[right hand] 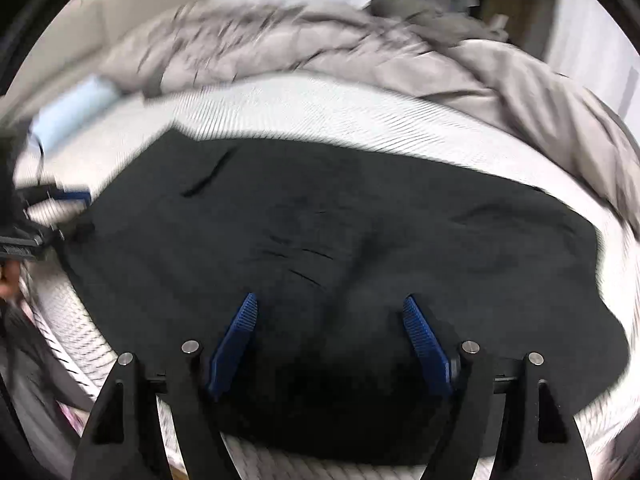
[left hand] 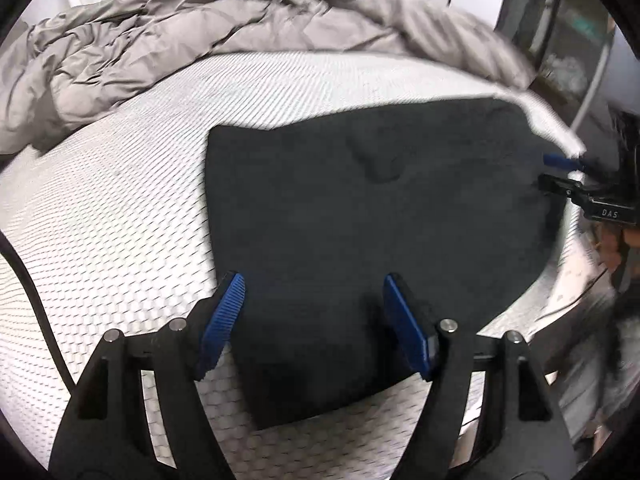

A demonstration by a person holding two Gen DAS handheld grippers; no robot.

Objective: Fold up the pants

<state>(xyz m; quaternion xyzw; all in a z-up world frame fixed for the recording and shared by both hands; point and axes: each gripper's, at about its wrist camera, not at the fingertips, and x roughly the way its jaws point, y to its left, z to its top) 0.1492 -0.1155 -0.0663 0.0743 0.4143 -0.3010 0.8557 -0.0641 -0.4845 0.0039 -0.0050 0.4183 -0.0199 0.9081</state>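
Dark folded pants (left hand: 360, 200) lie flat on a white textured mattress (left hand: 120, 200). My left gripper (left hand: 313, 280) hovers open over their near edge, with only cloth showing below the gap between its blue pads. At the right edge of this view my right gripper (left hand: 560, 174) reaches in over the pants' far side. In the right wrist view the pants (right hand: 360, 220) spread wide across the mattress (right hand: 320, 108). My right gripper (right hand: 330, 299) stands open above them and grips nothing. The left gripper (right hand: 64, 216) shows at the left edge, blurred.
A crumpled grey duvet (left hand: 160, 40) is heaped along the back of the bed (right hand: 360, 40). A black cable (left hand: 32, 300) runs down the left side. A pale blue object (right hand: 68, 112) lies at the far left. The mattress edge drops off beside the pants.
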